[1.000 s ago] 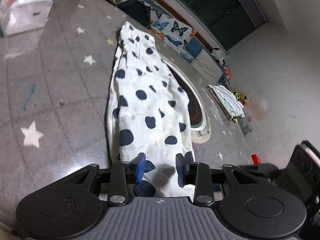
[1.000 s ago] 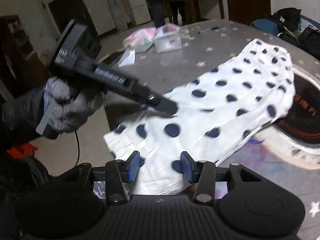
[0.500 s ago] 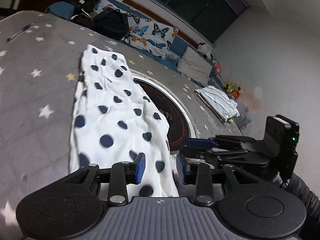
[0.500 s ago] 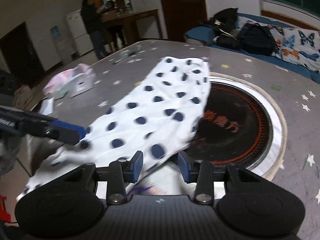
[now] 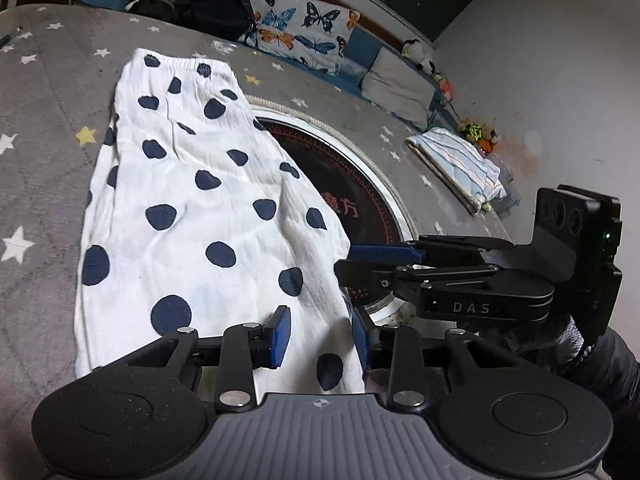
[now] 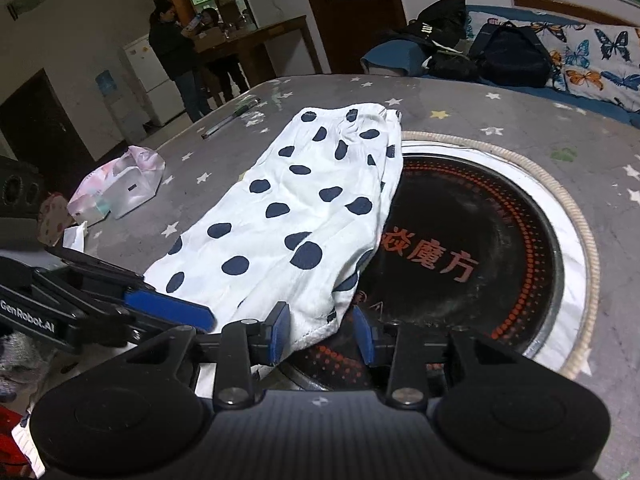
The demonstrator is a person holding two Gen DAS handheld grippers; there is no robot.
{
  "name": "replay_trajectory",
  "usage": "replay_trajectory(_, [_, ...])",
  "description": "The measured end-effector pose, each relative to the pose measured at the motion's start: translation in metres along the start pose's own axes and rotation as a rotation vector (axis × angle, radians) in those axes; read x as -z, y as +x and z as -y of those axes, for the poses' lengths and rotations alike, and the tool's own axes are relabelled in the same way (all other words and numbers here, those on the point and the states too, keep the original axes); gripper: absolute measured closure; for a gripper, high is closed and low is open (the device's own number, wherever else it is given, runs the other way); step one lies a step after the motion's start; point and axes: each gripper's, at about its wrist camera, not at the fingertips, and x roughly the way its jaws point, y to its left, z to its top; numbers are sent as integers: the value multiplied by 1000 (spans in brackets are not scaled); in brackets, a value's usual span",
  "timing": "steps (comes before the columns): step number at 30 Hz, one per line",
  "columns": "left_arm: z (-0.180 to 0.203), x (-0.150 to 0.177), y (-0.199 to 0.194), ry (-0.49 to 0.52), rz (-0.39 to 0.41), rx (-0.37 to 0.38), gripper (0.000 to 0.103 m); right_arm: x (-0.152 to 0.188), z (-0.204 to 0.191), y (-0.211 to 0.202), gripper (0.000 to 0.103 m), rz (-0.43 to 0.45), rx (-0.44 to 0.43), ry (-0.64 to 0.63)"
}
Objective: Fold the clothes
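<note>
A: What sits closest to the left camera?

B: The left gripper (image 5: pixel 320 338). Its blue pads stand partly apart, and the near end of the white garment with dark navy polka dots (image 5: pixel 192 208) fills the gap between them. Whether the pads pinch the fabric or only straddle it cannot be told.

A: And the right gripper (image 6: pixel 321 333)?

B: Its jaws have just been closing. A near corner of the garment lies between them, close against the left pad, but a gap shows beside the other pad. It is released, not clamped.

A: How do the two tools stand to each other?

B: Side by side at the garment's near end, with the right one's fingers pointing across just beyond the left one's pads.

A: Where does the garment lie?

B: Stretched lengthwise away from both grippers on the grey table covering printed with stars (image 5: pixel 40 160). Its right edge drapes over the round black glass hotplate with orange characters (image 6: pixel 480 240), which is set into the table.

A: Farther out?

B: A crumpled pale plastic bag (image 6: pixel 120 188) lies left of the garment, a pen (image 6: pixel 230 118) beyond it, and a folded blue-striped cloth (image 5: pixel 456 164) at the table's right edge. Past the table are a black backpack (image 6: pixel 512 56) and a butterfly-print cushion (image 5: pixel 304 28). Two people (image 6: pixel 176 48) stand by a wooden counter at the back.
</note>
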Motion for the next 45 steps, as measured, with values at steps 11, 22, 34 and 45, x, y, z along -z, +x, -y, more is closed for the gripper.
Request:
replay_trajectory(11, [-1, -3, 6, 13, -8, -23, 66, -9, -6, -17, 99, 50, -28, -29])
replay_trajectory(22, [6, 1, 7, 61, -1, -40, 65, -16, -1, -35, 98, 75, 72, -17])
replay_trajectory(34, [-5, -1, -4, 30, 40, -46, 65, 1, -1, 5, 94, 8, 34, 4])
replay_trajectory(45, [-49, -27, -20, -62, 147, -185, 66, 4, 1, 3, 96, -7, 69, -4])
